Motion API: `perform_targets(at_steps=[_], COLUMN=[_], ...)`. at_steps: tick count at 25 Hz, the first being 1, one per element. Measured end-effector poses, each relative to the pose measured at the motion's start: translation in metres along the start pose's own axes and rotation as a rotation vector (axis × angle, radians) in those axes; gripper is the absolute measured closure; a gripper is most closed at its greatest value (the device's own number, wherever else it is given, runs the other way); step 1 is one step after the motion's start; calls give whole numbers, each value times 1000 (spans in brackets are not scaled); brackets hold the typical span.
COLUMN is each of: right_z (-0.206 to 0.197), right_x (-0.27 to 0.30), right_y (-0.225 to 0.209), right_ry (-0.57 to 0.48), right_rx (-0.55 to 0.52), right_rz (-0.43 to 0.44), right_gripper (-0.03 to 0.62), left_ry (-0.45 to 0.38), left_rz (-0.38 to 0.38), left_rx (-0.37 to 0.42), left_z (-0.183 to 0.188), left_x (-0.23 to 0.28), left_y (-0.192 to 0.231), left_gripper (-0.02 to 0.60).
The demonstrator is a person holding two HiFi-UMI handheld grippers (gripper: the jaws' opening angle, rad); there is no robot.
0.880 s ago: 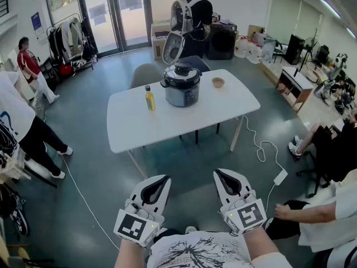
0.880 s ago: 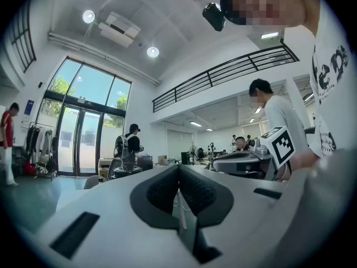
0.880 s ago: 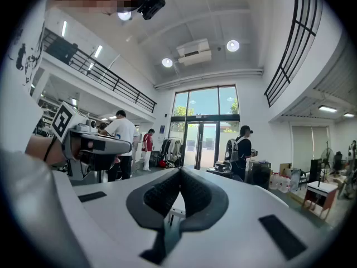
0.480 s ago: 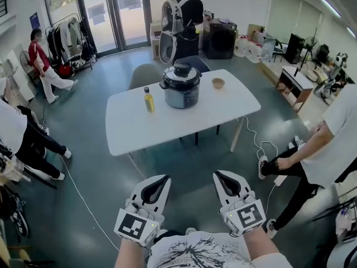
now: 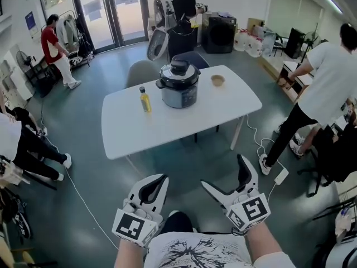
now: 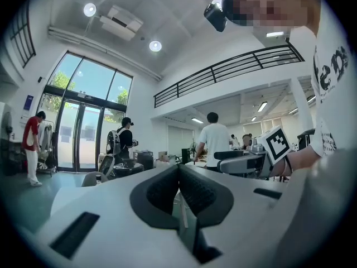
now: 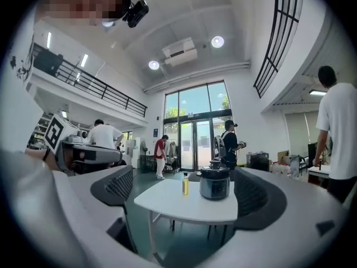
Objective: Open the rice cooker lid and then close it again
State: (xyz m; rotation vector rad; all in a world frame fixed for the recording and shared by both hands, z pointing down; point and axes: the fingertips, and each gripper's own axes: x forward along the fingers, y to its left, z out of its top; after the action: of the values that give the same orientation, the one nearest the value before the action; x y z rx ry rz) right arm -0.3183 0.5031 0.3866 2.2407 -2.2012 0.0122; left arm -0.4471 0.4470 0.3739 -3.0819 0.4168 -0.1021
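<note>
Silver rice cooker (image 5: pixel 179 85) is sitting lidded on the tabletop (image 5: pixel 178 121), far off; opening and closing are both waiting. The left tool (image 5: pixel 163 178) is resting closed and empty, the right tool (image 5: pixel 222 172) gaping wide and empty.

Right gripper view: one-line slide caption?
Open right gripper frames a distant white table with a closed rice cooker and yellow bottle.

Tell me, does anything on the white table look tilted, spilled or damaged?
Nothing stands out. On the table the cooker stands upright with its lid shut, the bottle is upright beside it, and the bowl sits level; no spill shows.
</note>
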Motion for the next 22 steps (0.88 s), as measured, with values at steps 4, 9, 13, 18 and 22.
perform_targets(at_steps=[4,9,13,18,22], right_z=[-6,-5,0,18,39], right_x=[33,100,172,279,368], right_y=[-23,-52,-92,-150,-201], right_ry=[31,78,97,131,130], right_rx=[-10,-58,-58,-49,-69], right_rz=[-8,0,-8,11,20], right_gripper=[25,26,28,38,45], left_ry=[0,-9,-8,-12,-90], left_rz=[-1,-7,-33,-54,-45], left_rx=[-1,-17,-19,-11,-18], left_z=[-4,-1,4,33,65], left_x=[26,79,141,234,312], left_y=[27,86,140,221,290], left_gripper=[568,568,568,568,568])
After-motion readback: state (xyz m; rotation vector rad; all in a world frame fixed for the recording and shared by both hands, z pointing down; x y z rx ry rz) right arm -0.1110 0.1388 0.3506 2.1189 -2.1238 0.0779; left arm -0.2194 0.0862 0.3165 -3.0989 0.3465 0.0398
